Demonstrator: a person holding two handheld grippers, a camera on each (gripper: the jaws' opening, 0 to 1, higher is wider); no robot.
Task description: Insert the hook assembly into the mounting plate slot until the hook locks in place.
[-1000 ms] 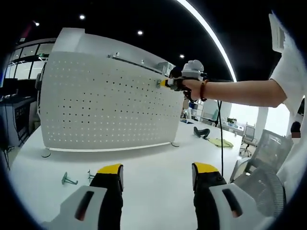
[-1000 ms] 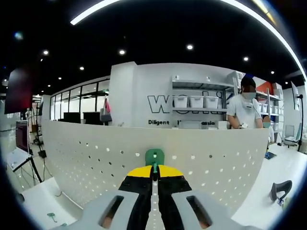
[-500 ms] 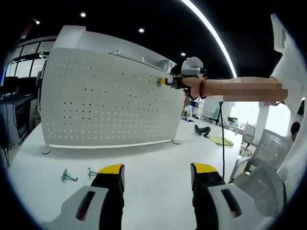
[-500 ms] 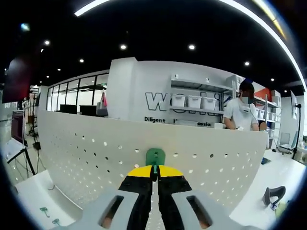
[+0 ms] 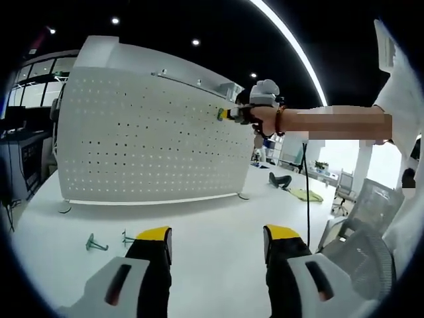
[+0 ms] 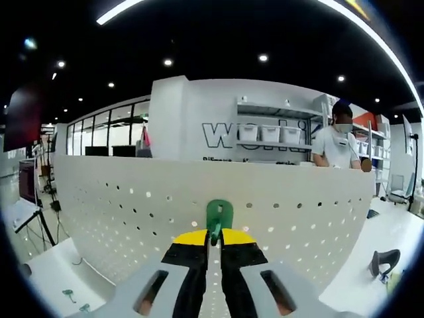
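Observation:
A white perforated mounting plate [image 5: 146, 139] stands upright on the white table [image 5: 212, 225]. In the right gripper view my right gripper [image 6: 213, 233] is shut on a green hook [image 6: 218, 217], whose flat head rests close against the upper part of the plate [image 6: 265, 212]. From the left gripper view the same gripper [image 5: 228, 114] shows at the plate's top right corner, held by a person's arm [image 5: 318, 124]. My left gripper [image 5: 215, 235] hangs open over the table with nothing between its fingers. Two more green hooks [image 5: 95, 245] lie on the table to its left.
A dark object [image 5: 278, 182] and a yellow-green cloth [image 5: 305, 196] lie on the table beyond the plate's right end. A mesh chair [image 5: 361, 232] stands at the right. Behind the plate are shelves with bins [image 6: 268, 139] and a standing person [image 6: 338, 149].
The green hook head sits slightly higher and larger against the plate than before. The left gripper view has barely shifted; the left gripper stays open.

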